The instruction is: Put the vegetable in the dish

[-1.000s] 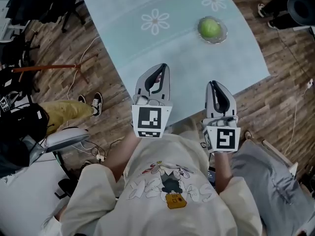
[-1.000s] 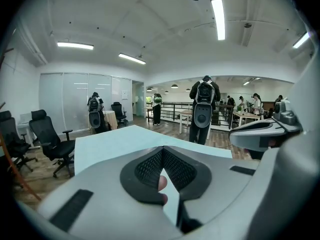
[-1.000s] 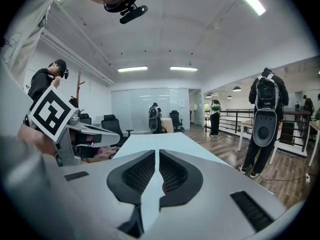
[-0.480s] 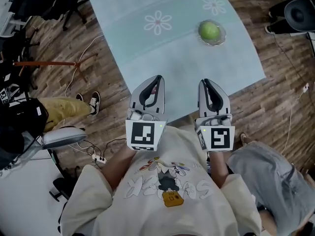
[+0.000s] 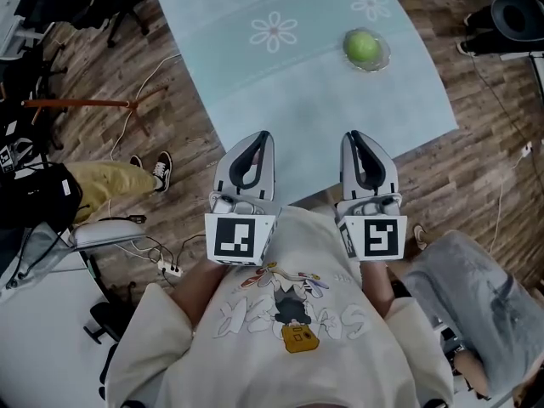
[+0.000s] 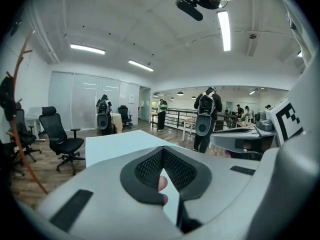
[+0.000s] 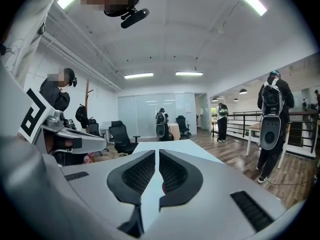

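Over the last second we drew both tools back toward our chest, off the bench [image 5: 280, 83]. Left tool [image 5: 260, 136] is pinched shut and empty. Right tool [image 5: 354, 136] is closed to a sliver, also empty. The green vegetable [image 5: 363, 47] sits in the glass dish [image 5: 387, 58] at 1 o'clock. We judge the placing done.

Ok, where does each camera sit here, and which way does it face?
Head view: on the person's head, steeply down at the table, their chest, left gripper and right gripper.
Left gripper view: on that gripper, along its shut jaws, across the table.
Right gripper view: on that gripper, facing likewise.
Shared: all three show the table.
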Demonstrator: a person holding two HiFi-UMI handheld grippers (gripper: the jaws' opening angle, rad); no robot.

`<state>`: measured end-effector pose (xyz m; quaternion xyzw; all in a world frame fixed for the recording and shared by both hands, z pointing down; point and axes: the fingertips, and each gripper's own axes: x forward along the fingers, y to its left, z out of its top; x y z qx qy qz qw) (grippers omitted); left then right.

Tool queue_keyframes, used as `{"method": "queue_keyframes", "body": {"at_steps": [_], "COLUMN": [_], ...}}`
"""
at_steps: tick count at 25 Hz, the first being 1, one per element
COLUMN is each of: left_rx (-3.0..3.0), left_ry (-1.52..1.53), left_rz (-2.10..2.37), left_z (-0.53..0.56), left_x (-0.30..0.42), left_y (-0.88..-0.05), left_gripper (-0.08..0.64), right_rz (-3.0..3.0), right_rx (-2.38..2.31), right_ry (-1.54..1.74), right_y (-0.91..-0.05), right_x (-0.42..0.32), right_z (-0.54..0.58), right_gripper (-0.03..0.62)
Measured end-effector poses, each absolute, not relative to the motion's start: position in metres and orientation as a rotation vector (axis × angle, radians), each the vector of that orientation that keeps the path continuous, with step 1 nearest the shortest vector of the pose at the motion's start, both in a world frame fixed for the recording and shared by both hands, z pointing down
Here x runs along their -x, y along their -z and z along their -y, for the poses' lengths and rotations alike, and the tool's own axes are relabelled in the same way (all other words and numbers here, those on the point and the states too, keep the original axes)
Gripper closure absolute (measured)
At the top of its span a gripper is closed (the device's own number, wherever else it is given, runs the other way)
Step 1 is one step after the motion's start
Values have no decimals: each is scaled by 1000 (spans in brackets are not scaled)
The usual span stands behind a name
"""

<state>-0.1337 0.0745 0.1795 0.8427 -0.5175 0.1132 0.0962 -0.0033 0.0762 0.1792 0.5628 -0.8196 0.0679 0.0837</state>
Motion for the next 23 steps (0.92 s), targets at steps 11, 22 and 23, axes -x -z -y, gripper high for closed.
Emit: {"method": "queue_keyframes", "body": {"at_steps": [11,22,23], "left_rx": [-2514,-2535,-2537], "left_ry": [-326,-323,-321], "left_rz": [1557,1574,1574], "left_z": [-83,-82,-81], "left_x": [134,130,129], "left_y": [-176,-175,-175], "left_gripper": [553,553,554], "right_rz": [2441,2445,2446], "right_rx": [-1682,-1688,-1688], "right_ry": [-207,-205,-204], "right_y": [-177,-176,-175], "right_x": [-2,-9,-10], "right_z": [-85,-83,-83], "right_gripper": [552,552,552]}}
